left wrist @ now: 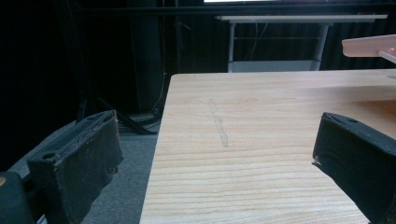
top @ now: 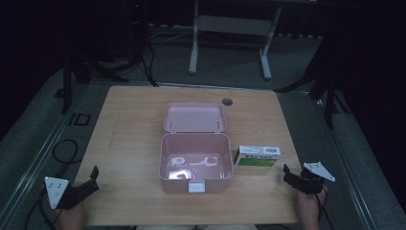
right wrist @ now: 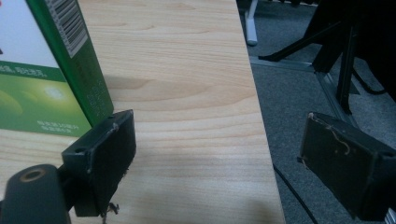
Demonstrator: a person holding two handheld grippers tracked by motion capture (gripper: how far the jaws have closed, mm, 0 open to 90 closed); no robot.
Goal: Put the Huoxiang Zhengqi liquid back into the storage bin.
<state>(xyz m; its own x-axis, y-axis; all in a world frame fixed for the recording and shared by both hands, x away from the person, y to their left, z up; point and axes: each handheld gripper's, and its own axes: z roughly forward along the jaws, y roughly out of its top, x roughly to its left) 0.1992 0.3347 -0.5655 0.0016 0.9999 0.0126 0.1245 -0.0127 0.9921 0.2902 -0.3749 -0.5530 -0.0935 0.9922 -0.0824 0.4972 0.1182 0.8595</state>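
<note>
Currently logged: my right gripper [top: 293,176], jaws spread, empty, lower right; green box [top: 257,156] centre-right beside the pink case [top: 195,163]. Risk: a skewed approach could shove the box away.

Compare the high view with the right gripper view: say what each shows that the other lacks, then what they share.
High view alone: the open pink box with its lid back, and the left gripper, jaws apart. Right gripper view alone: the barcode on the green carton's side. Shared: the green carton, the wooden table, the open right gripper.
</note>
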